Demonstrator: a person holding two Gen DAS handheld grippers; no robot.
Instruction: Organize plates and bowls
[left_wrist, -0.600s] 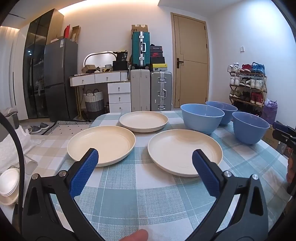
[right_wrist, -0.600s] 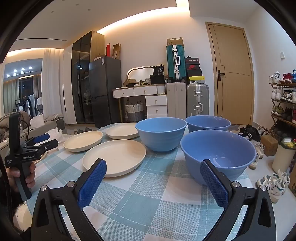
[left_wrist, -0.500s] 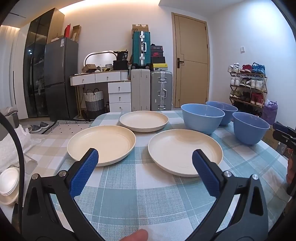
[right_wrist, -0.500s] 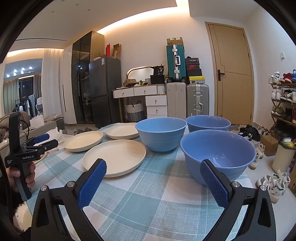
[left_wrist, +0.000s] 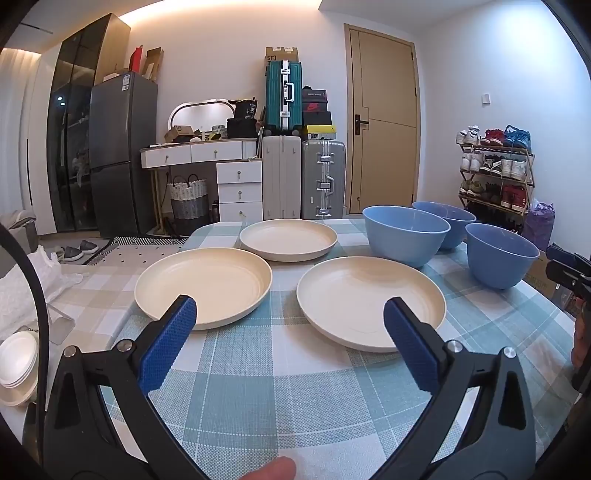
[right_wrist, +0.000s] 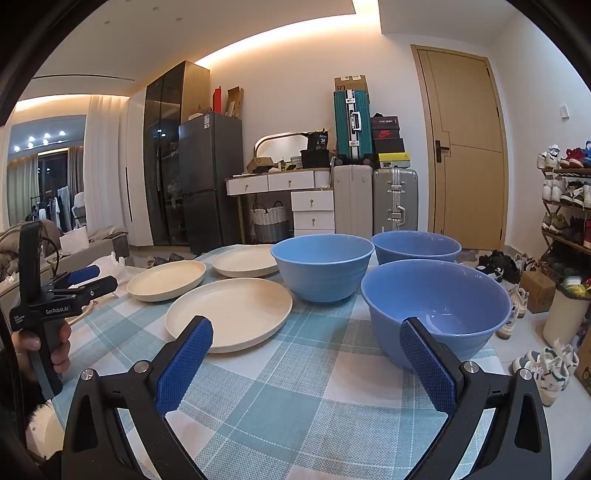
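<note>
Claws spread wide over the checked table (left_wrist: 280, 373)
Left claw (left_wrist: 288, 325) and right claw (right_wrist: 306, 347) both gape fully, gripping nothing, touching neither plates nor bowls

Three cream plates (left_wrist: 203, 286) (left_wrist: 369, 301) (left_wrist: 288, 238) and three plain light-blue bowls (right_wrist: 436, 306) (right_wrist: 321, 266) (right_wrist: 415, 245) sit on the surface (left_wrist: 295, 387), whose cloth is checked in pale teal, grey-blue and white. The left hand-held gripper (left_wrist: 290, 345) and the right hand-held gripper (right_wrist: 304, 365) are black with deep-blue, finely dimpled pads (left_wrist: 166, 347). Behind stand a teal suitcase (left_wrist: 283, 96), a white suitcase (left_wrist: 281, 177) and a silver suitcase (left_wrist: 323, 179), a tan door (left_wrist: 384, 125), a dark grey fridge (left_wrist: 120, 151), white drawers (left_wrist: 238, 184) and a grey-and-white woven basket (left_wrist: 189, 199).
</note>
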